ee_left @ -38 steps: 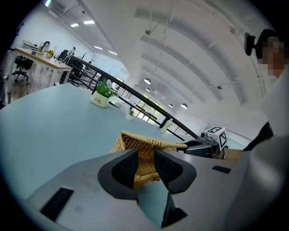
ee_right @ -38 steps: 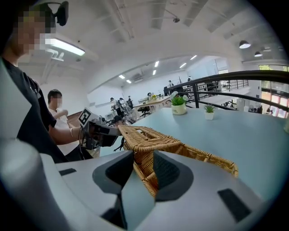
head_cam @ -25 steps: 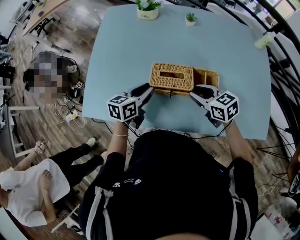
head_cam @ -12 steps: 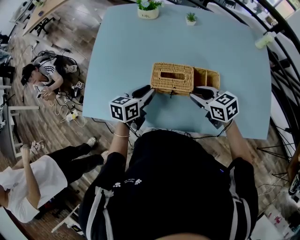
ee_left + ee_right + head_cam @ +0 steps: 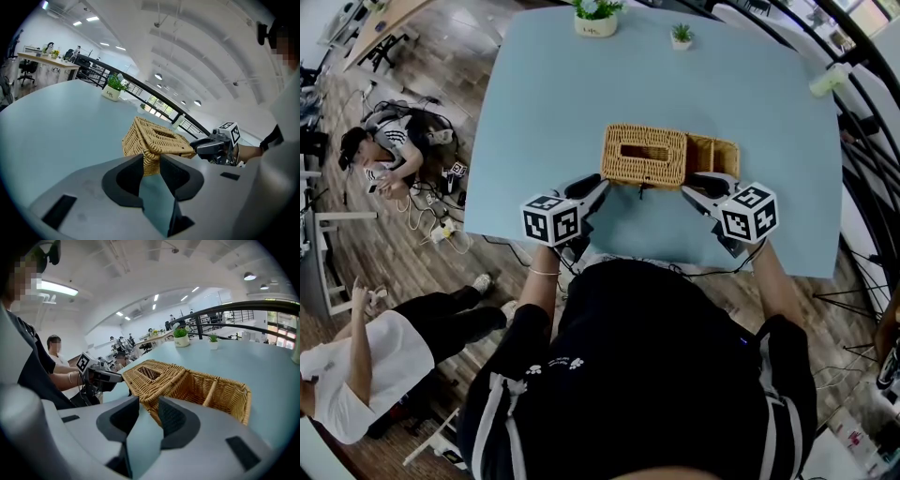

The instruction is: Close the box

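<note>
Kim: Lid (image 5: 619, 161) lies lower and flatter than a moment ago. Both gripper views now show it resting on the wicker box (image 5: 225, 397) rather than tipped up.

Lee: Where is the box?

Kim: Around the middle of the tabletop (image 5: 553, 103), somewhat toward the near edge, with its long side running along that edge. The slotted lid covers the left part. The side compartment (image 5: 714, 155) at the right end is uncovered, and a wicker divider shows inside it.

Lee: How do the tools stand?

Kim: The left gripper (image 5: 151, 161) has its jaws partly closed and pinches the lid's near left corner, with wicker pressed between the pads. The right gripper (image 5: 149, 405) clamps the lid's near right corner the same way. Both reach in from the near edge.

Lee: Anything further out?

Kim: A potted plant (image 5: 598, 17) in a white pot stands at the far edge, with a smaller plant (image 5: 680, 36) near it on the right. Both are well apart from the box. Past the left edge, people sit on a wooden floor.
</note>
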### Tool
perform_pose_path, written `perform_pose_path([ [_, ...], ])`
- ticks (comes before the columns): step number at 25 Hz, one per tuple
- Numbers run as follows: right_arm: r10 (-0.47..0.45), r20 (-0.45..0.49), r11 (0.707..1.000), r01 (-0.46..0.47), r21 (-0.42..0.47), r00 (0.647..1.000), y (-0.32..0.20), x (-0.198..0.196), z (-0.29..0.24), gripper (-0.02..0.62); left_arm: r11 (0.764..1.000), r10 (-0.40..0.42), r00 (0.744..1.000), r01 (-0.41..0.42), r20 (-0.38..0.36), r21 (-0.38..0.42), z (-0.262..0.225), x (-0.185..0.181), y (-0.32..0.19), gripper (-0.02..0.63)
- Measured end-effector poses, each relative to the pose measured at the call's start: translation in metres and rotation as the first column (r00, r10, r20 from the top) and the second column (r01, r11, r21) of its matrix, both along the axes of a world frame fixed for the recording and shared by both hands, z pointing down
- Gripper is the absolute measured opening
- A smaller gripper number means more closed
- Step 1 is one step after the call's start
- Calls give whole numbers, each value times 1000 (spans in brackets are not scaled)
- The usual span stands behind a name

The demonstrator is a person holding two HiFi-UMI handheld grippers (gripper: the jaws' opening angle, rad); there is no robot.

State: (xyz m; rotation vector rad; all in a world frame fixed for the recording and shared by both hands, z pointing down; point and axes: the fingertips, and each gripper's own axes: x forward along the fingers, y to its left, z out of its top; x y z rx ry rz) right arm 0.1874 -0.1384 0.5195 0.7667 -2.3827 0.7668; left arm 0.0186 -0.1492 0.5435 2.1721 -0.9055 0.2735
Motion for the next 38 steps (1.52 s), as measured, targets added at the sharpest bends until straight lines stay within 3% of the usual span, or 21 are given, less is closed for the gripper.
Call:
perform_pose_path([
  [8, 44, 50, 999, -43, -8, 998, -2, -1, -2, 126, 1000, -4, 1000, 4, -14, -9, 2, 0, 5, 92],
  [14, 153, 109, 988, -156, 21, 982, -10, 5, -11, 93, 998, -55, 998, 56, -21, 9, -7, -7, 4, 92],
  [19, 259, 186, 962, -271, 41, 948, -18, 6, -20, 7, 994, -87, 996, 86, 13, 73, -21, -13, -3, 91],
  [30, 373, 329, 898, -426, 107, 868, -36, 3, -60, 2, 966, -147, 989, 145, -6, 216, -69, -21, -17, 28],
  [38, 356, 336, 873, -438, 213, 872, -43, -6, -89, 2, 926, -198, 979, 200, -40, 321, -111, -28, -24, 26],
])
